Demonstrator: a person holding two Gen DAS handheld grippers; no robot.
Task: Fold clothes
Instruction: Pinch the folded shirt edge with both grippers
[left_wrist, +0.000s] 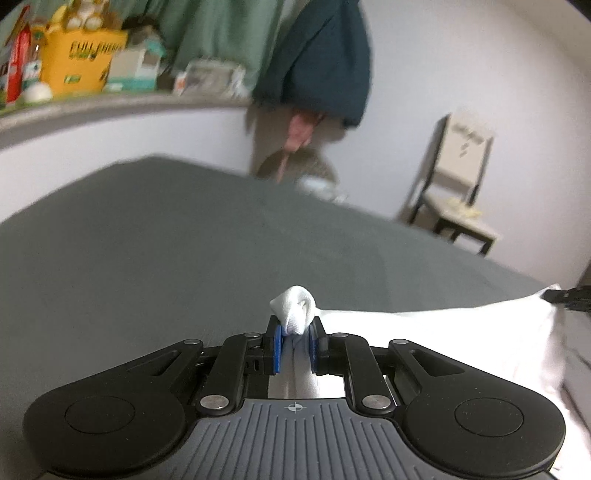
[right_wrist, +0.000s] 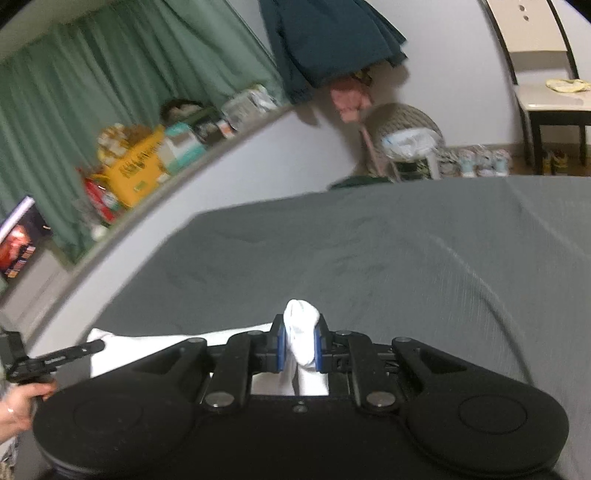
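White garment (left_wrist: 443, 332) is clamped at its corners by both grippers, left gripper (left_wrist: 294, 341) and right gripper (right_wrist: 301, 345); its long axis stretches from three o'clock of the left to nine o'clock of the right.

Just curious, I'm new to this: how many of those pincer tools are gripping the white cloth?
2. The left gripper pinches one bunched corner of the white cloth; the right gripper pinches another. Nothing suggests a third.

Left tool (left_wrist: 294, 341) jaws pinched nearly closed, blue pads (left_wrist: 277, 345) pressing on white fabric, aimed slightly downward. Right tool (right_wrist: 302, 345) same: jaws clamped on white fabric bunched between pads. Person's left hand (right_wrist: 16, 406) grips the left tool's handle.
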